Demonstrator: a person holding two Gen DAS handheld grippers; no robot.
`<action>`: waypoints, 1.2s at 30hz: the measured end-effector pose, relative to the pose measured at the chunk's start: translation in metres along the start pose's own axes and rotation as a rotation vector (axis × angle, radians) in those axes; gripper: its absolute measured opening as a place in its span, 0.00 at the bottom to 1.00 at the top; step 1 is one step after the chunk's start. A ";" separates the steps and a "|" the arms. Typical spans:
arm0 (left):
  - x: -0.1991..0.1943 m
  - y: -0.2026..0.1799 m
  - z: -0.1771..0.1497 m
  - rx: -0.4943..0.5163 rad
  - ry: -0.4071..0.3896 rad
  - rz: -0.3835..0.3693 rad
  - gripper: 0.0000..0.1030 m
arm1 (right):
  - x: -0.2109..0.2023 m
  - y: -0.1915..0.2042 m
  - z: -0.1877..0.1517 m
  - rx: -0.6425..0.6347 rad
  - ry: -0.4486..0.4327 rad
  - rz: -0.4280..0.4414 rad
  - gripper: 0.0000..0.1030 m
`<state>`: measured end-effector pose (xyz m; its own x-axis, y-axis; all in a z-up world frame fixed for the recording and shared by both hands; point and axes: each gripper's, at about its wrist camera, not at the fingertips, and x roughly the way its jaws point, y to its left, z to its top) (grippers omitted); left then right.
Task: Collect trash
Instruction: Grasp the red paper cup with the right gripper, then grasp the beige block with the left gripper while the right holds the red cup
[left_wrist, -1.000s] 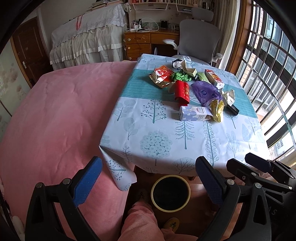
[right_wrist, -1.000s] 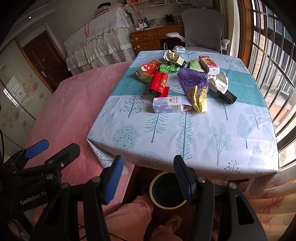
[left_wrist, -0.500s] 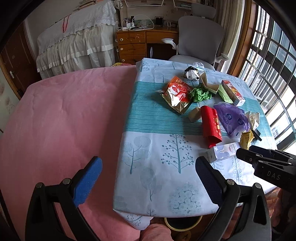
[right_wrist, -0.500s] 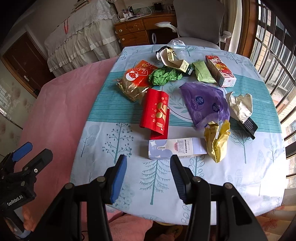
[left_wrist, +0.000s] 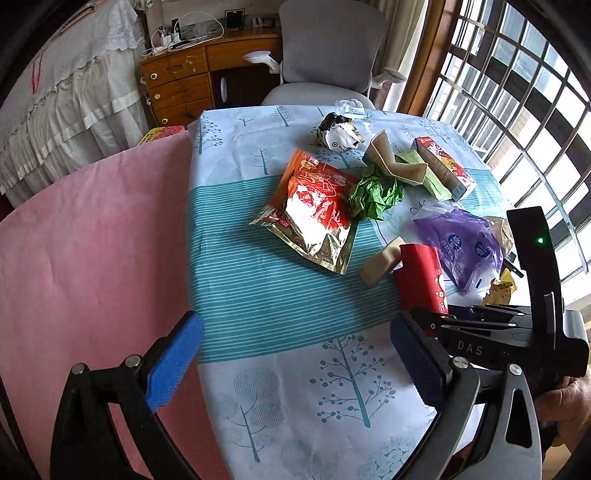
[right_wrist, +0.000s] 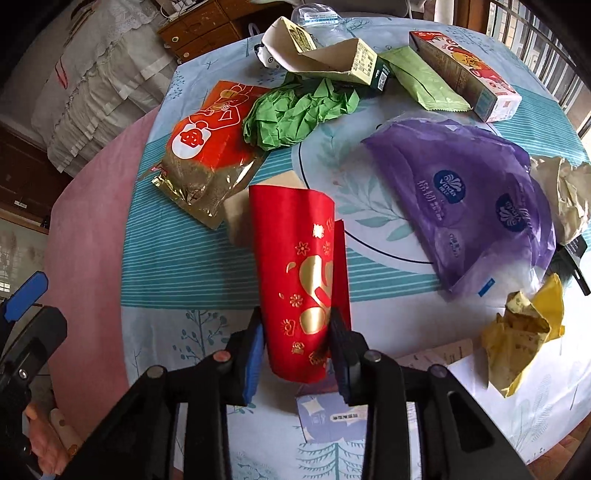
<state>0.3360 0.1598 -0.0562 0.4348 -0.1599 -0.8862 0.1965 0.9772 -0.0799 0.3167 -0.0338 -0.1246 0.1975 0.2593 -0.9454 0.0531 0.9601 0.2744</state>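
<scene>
Trash lies scattered on a tree-print tablecloth (left_wrist: 280, 295). In the right wrist view a red envelope with gold print (right_wrist: 295, 266) sits between my right gripper's (right_wrist: 295, 354) closing jaws, both blue pads touching its near end. Around it lie a red and gold foil pouch (right_wrist: 210, 147), crumpled green paper (right_wrist: 295, 110), a purple plastic bag (right_wrist: 461, 192), a yellow wrapper (right_wrist: 524, 328) and a pale box (right_wrist: 328, 417). My left gripper (left_wrist: 295, 350) hangs open over bare cloth, left of the red envelope (left_wrist: 421, 273), nothing between its fingers.
A pink cloth (left_wrist: 92, 240) covers the surface left of the table. Behind the table stand a grey office chair (left_wrist: 332, 48) and a wooden desk (left_wrist: 184, 85). Barred windows (left_wrist: 517, 92) run along the right. A printed carton (right_wrist: 465, 66) and a beige block (left_wrist: 380, 266) also lie there.
Both grippers came forward and down from beyond the table's near edge to over the trash. The bin under the table left view. The right jaws narrowed onto the red envelope.
</scene>
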 end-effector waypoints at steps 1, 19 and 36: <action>0.004 -0.003 0.002 0.015 0.002 -0.016 0.97 | -0.003 -0.003 0.000 0.015 -0.009 0.008 0.24; 0.118 -0.087 0.047 0.288 0.188 -0.171 0.55 | -0.072 -0.059 -0.007 0.188 -0.167 -0.008 0.20; 0.051 -0.079 0.005 0.121 0.144 -0.133 0.22 | -0.091 -0.053 -0.038 0.035 -0.176 0.045 0.17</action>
<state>0.3466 0.0739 -0.0928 0.2695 -0.2559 -0.9284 0.3513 0.9237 -0.1526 0.2590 -0.1049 -0.0596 0.3686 0.2771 -0.8873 0.0740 0.9428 0.3251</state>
